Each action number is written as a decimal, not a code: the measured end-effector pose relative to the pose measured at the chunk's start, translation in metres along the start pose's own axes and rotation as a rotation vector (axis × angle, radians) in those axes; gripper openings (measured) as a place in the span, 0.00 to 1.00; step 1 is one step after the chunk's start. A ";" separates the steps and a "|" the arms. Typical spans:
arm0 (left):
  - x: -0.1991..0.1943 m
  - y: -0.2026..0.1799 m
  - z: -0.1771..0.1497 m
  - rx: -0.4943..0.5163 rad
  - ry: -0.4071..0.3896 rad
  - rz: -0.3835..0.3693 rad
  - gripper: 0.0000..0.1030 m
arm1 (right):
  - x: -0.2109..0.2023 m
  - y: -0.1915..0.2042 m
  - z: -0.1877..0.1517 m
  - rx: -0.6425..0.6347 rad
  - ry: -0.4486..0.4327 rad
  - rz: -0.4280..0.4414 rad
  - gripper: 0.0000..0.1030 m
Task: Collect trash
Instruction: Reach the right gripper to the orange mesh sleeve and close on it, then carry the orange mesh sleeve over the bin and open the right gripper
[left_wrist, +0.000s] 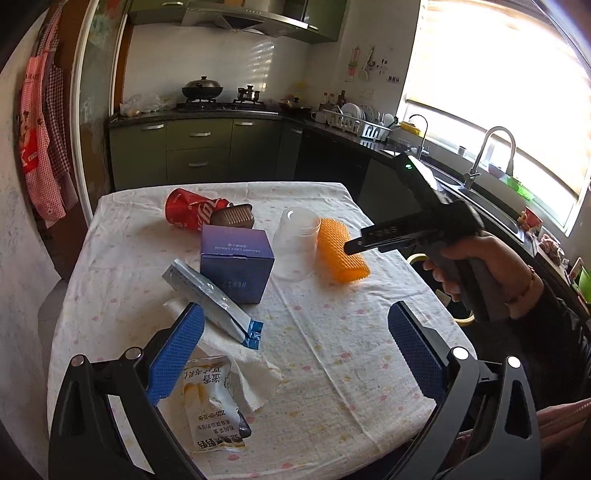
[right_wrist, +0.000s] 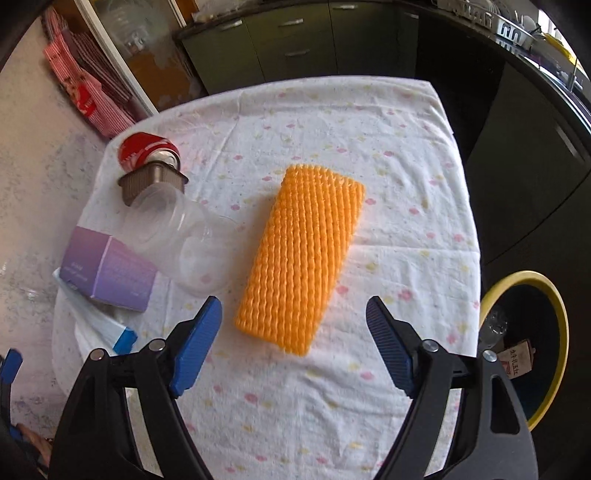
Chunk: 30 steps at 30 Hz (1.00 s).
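Orange foam net (right_wrist: 301, 258) lies before my right tongs (right_wrist: 293, 345), spread wide. Left tongs (left_wrist: 295, 354) spread, empty. Risk: soft mesh may compress and slip free.

Green kitchen cabinets (left_wrist: 199, 147) line the far wall, a bright window (left_wrist: 498, 85) glaring over the sink (left_wrist: 480, 195)

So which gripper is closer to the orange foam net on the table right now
Right. The right gripper hangs open just above the orange foam net, fingers spread around its near end. The left gripper is open too, over the near left corner by the snack wrapper, well short of the net.
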<state>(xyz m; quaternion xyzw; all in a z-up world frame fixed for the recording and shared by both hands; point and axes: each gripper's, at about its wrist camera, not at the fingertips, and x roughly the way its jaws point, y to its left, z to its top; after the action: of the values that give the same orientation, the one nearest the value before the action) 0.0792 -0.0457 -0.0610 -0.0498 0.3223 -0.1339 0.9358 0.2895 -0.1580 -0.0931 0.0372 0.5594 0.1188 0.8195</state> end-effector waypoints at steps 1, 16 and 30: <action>0.000 0.002 -0.001 -0.003 0.002 0.000 0.95 | 0.008 0.002 0.003 0.001 0.022 -0.006 0.70; 0.003 0.014 -0.005 -0.034 0.015 0.001 0.95 | 0.024 -0.001 0.006 -0.012 0.049 -0.021 0.16; 0.004 0.004 -0.007 -0.006 0.017 0.002 0.95 | -0.052 -0.055 -0.053 0.054 -0.101 0.013 0.14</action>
<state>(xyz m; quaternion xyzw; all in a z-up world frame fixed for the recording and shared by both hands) 0.0785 -0.0433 -0.0693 -0.0512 0.3305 -0.1322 0.9331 0.2308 -0.2276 -0.0766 0.0687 0.5202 0.1068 0.8446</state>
